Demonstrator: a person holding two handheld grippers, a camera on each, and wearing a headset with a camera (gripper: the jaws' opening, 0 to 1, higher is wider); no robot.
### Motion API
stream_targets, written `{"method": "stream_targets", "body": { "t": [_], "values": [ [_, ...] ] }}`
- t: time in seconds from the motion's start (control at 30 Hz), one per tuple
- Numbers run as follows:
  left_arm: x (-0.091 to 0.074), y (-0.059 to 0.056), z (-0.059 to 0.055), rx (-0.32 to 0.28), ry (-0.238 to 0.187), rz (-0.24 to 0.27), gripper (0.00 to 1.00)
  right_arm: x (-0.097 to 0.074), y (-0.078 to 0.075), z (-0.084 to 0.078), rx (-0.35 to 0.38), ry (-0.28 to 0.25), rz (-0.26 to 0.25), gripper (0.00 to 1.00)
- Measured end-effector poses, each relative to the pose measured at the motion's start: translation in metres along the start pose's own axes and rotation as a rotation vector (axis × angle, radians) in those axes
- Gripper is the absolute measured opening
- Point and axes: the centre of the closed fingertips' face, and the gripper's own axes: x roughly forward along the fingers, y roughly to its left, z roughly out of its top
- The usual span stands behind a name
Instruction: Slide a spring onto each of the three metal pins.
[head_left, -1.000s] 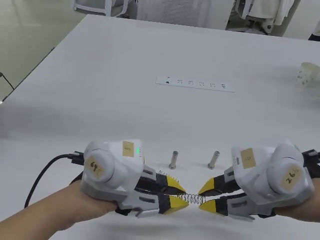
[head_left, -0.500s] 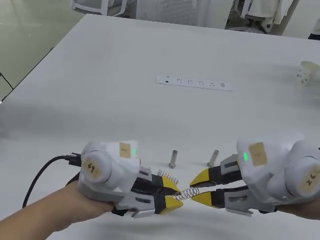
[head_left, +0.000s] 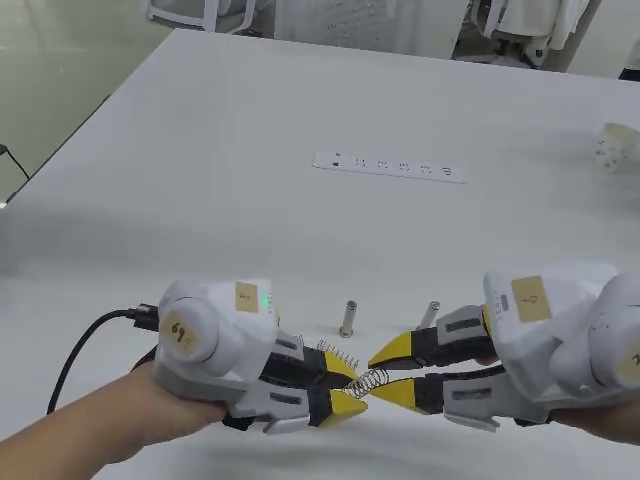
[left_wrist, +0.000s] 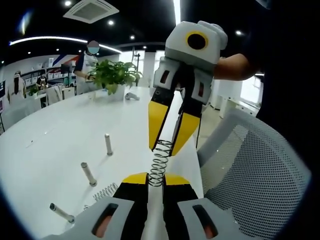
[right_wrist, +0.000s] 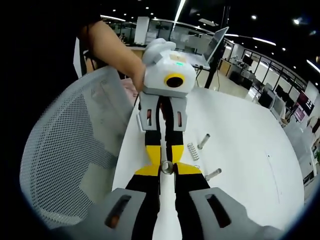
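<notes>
Since the last look, low over the table's (head_left: 300, 220) near edge, my right gripper (head_left: 380, 376) has closed in on the left gripper (head_left: 348, 390); both clamp one spring's ends. Pins (head_left: 348, 318) stand bare just beyond, so nothing's threaded yet. Spring (head_left: 366, 381): thin silver coil, now squashed and kinked between the tips.

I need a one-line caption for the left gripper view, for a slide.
Left gripper and right gripper hold one spring by its ends, above a white table with three pins.
</notes>
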Motion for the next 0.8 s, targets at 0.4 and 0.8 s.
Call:
{"method": "stream_targets", "body": {
  "t": [0.4,0.8],
  "values": [
    [0.004,-0.006,0.005,0.014,-0.005,-0.017,0.01,0.003,0.000,0.015,0.040,-0.055,0.017,0.07],
    [-0.001,-0.003,-0.002,0.009,0.020,-0.003,0.02,0.009,0.003,0.015,-0.012,-0.085,-0.013,0.07]
  ]
}}
